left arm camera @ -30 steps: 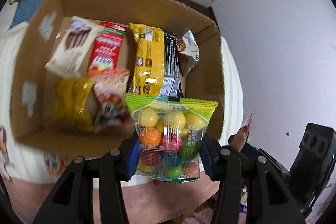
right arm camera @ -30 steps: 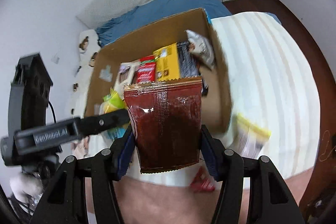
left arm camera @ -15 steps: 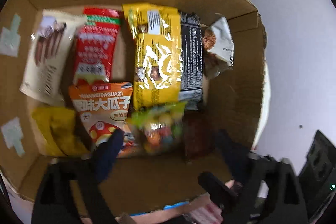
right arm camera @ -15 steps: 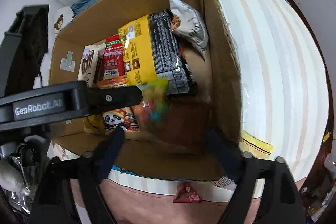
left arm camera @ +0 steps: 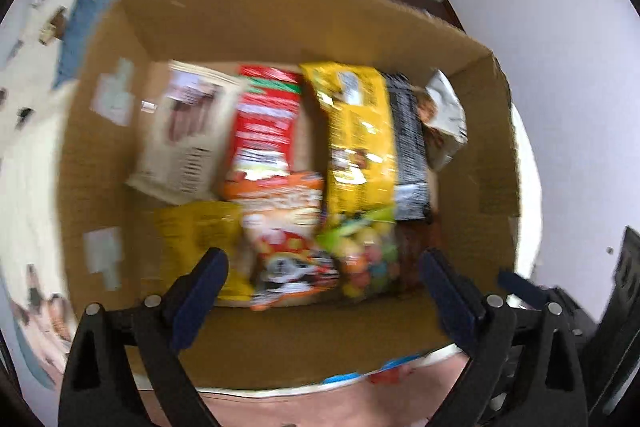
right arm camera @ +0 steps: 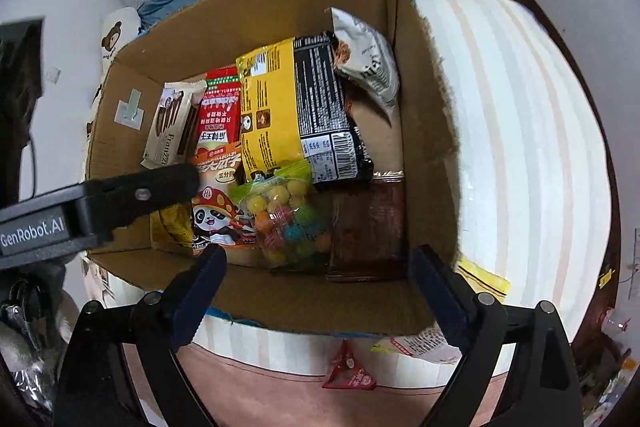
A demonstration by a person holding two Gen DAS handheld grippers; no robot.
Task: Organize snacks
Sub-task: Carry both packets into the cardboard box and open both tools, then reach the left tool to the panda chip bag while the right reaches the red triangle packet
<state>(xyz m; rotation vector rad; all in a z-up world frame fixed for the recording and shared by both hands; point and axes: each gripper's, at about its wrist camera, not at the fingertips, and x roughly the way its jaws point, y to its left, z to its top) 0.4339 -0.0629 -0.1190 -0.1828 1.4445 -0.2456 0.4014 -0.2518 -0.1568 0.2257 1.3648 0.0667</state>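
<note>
Both grippers, left (left arm camera: 322, 277) & right (right arm camera: 318, 269), hovering w/ jaws released, candy bag (right arm camera: 290, 217) & brown packet (right arm camera: 368, 227) lying in cardboard box (right arm camera: 280, 7), frame center.

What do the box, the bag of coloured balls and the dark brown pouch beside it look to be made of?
Box: brown corrugated cardboard, matte, with ragged torn edges on the right wall.
Bag of coloured balls: thin clear plastic film, glossy; the balls show through, green printed top strip.
Dark brown pouch: probably foil-lined or plastic laminate, with faint sheen and a crimped top edge; the exact material is unclear.
</note>
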